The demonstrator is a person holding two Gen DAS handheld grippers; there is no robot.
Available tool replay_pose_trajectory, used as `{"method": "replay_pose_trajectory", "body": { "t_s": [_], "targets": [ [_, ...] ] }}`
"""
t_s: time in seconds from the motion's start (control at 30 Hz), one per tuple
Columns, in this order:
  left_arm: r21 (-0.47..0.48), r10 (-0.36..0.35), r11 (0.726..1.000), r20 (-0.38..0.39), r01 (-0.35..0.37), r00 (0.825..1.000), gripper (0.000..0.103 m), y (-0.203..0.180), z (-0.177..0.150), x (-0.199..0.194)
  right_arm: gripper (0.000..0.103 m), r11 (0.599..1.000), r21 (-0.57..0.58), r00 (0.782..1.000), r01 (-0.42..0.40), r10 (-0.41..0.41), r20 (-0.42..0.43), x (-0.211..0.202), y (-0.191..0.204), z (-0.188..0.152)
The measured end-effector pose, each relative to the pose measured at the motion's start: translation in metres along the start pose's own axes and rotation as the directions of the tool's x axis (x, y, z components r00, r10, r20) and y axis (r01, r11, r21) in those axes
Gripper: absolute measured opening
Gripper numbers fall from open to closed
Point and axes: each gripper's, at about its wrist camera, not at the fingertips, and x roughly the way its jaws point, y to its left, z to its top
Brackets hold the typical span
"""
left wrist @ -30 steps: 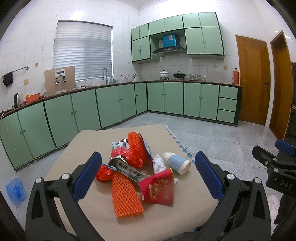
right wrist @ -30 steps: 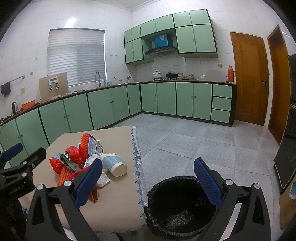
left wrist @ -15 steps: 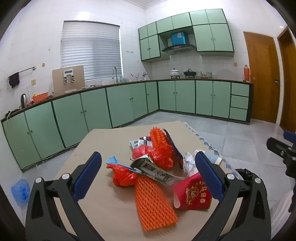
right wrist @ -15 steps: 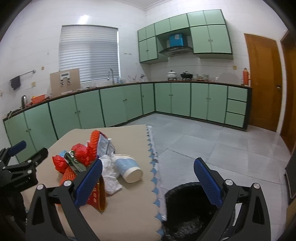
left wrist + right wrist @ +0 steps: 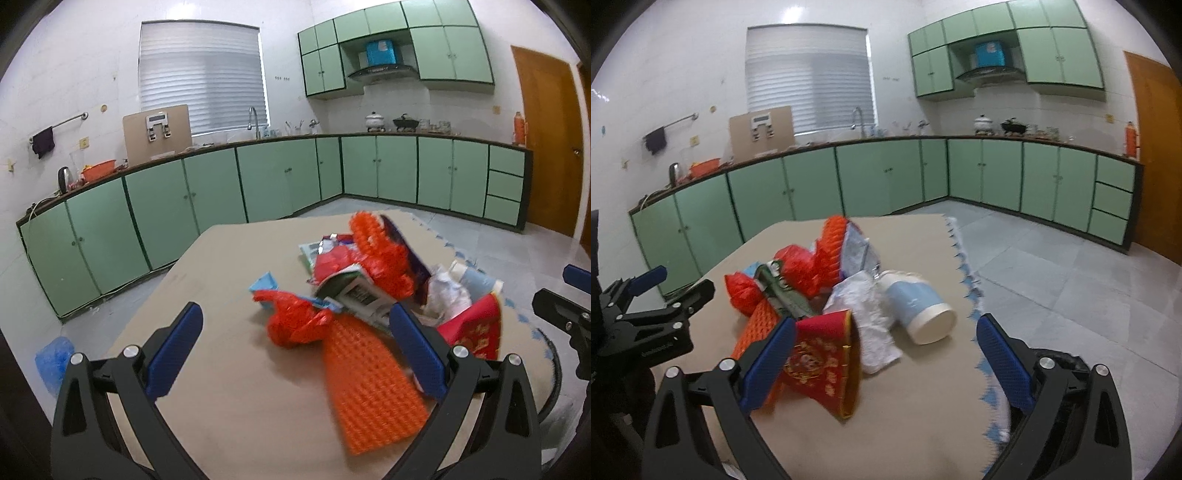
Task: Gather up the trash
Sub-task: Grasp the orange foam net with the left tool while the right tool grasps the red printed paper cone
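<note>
A heap of trash lies on the beige table (image 5: 229, 398): an orange foam net (image 5: 369, 384), a crumpled red bag (image 5: 295, 325), a red printed packet (image 5: 820, 365), white crumpled paper (image 5: 871, 317) and a toppled pale blue cup (image 5: 919, 306). My left gripper (image 5: 295, 354) hovers open over the near side of the heap, with the red bag and the net between its spread fingers. My right gripper (image 5: 886, 358) is open too, just in front of the red packet and the cup. Neither holds anything. The left gripper (image 5: 653, 314) also shows at the left of the right wrist view.
A black-lined trash bin (image 5: 1067, 365) stands on the tiled floor by the table's right side, mostly hidden behind my right fingers. Green cabinets (image 5: 280, 177) run along the walls. A blue bag (image 5: 51, 358) lies on the floor at left. Wooden doors (image 5: 546, 140) stand at right.
Both grippers have swung left and closer to the heap. The bin has slid from the middle of the right wrist view to its lower right edge. Both stayed open.
</note>
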Motion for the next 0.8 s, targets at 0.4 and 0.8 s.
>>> {"method": "replay_pose_trajectory", "body": {
  "t_s": [0.4, 0.8],
  "targets": [
    [-0.021, 0.037, 0.999, -0.047, -0.038, 0.998, 0.098, 0.023, -0.014, 0.021, 0.081, 0.997, -0.004, 0.994, -0.074, 0.074, -0.079, 0.033, 0.019, -0.013],
    [-0.045, 0.068, 0.996, -0.067, -0.071, 0.995, 0.098, 0.041, -0.021, 0.027, 0.087, 0.999, -0.014, 0.992, -0.053, 0.051, -0.111, 0.046, 0.053, -0.02]
  ]
}}
